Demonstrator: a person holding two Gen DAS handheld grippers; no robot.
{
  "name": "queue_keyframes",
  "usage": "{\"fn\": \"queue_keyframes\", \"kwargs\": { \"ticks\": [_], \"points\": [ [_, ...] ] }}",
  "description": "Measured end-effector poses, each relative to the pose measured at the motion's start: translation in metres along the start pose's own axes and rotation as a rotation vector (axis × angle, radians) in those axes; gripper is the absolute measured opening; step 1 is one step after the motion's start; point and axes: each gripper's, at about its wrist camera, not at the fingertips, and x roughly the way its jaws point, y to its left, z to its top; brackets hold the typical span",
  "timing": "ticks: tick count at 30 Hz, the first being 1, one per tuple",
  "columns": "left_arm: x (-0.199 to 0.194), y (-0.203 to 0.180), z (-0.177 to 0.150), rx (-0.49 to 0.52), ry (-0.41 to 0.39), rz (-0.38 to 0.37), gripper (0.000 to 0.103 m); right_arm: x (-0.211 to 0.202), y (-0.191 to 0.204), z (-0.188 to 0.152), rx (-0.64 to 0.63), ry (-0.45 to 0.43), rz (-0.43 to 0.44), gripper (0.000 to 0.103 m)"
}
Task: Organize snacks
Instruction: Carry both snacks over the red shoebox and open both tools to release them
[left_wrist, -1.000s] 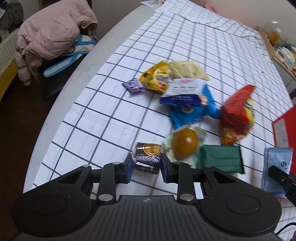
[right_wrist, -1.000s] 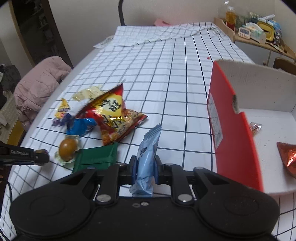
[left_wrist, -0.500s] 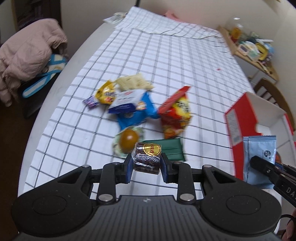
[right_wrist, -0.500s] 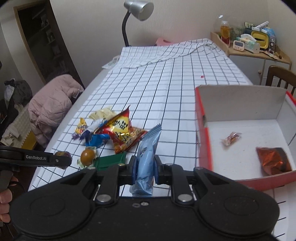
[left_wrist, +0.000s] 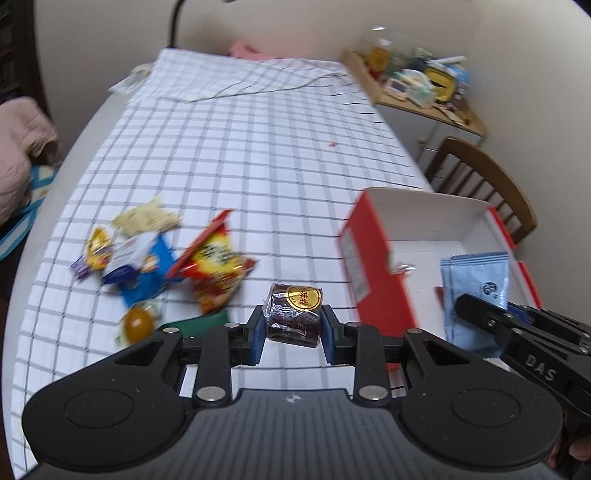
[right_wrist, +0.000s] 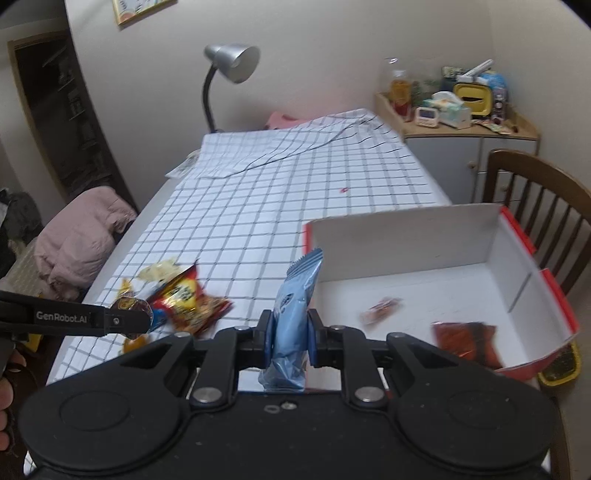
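Note:
My left gripper (left_wrist: 293, 330) is shut on a dark foil-wrapped cake with a gold label (left_wrist: 293, 314), held above the checked tablecloth. My right gripper (right_wrist: 290, 341) is shut on a light blue snack packet (right_wrist: 295, 306), which stands upright between the pads; that packet (left_wrist: 476, 288) also shows in the left wrist view over the box. A red box with a white inside (right_wrist: 417, 258) lies open on the right, with a small wrapped candy (right_wrist: 380, 310) and a reddish-brown packet (right_wrist: 465, 339) in it. The other snacks form a pile (left_wrist: 210, 266) on the cloth at the left.
The pile holds a red-yellow chip bag (right_wrist: 188, 299), blue, yellow and cream packets, a green packet (left_wrist: 201, 325) and a brown round sweet (left_wrist: 138, 323). A wooden chair (right_wrist: 535, 206) stands right of the box, a desk lamp (right_wrist: 229, 74) at the far end, a pink jacket (right_wrist: 77, 236) at the left.
Both grippers have risen and swung right toward the red box, each keeping its snack. The snack pile has dropped back to the left, and the box inside has come into view.

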Motion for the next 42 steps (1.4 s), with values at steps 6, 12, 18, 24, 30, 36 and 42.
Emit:
{"fn": "queue_keyframes", "kwargs": {
  "ticks": [6,12,18,24,30,36,42],
  "points": [
    [0.01,-0.043,0.013,0.07,0.0,-0.034,0.029,-0.005,-0.032,0.006,0.027,-0.014,-0.053,0.016],
    [0.025,-0.081,0.021,0.127,0.027,-0.061,0.029,-0.003,-0.063,0.009,0.055,-0.012,-0.114,0.016],
    [0.045,-0.116,0.025,0.179,0.059,-0.074,0.029,0.003,-0.095,0.011,0.091,0.0,-0.164,0.016],
    [0.069,-0.143,0.026,0.215,0.085,-0.063,0.029,0.018,-0.123,0.008,0.127,0.026,-0.205,0.016],
    [0.099,-0.156,0.028,0.222,0.135,-0.053,0.029,0.04,-0.141,0.006,0.173,0.063,-0.198,0.016],
    [0.127,-0.163,0.027,0.233,0.178,-0.033,0.029,0.061,-0.15,0.007,0.193,0.108,-0.172,0.016],
    [0.147,-0.17,0.022,0.26,0.212,0.0,0.029,0.074,-0.154,0.005,0.194,0.149,-0.158,0.016]
  ]
}}
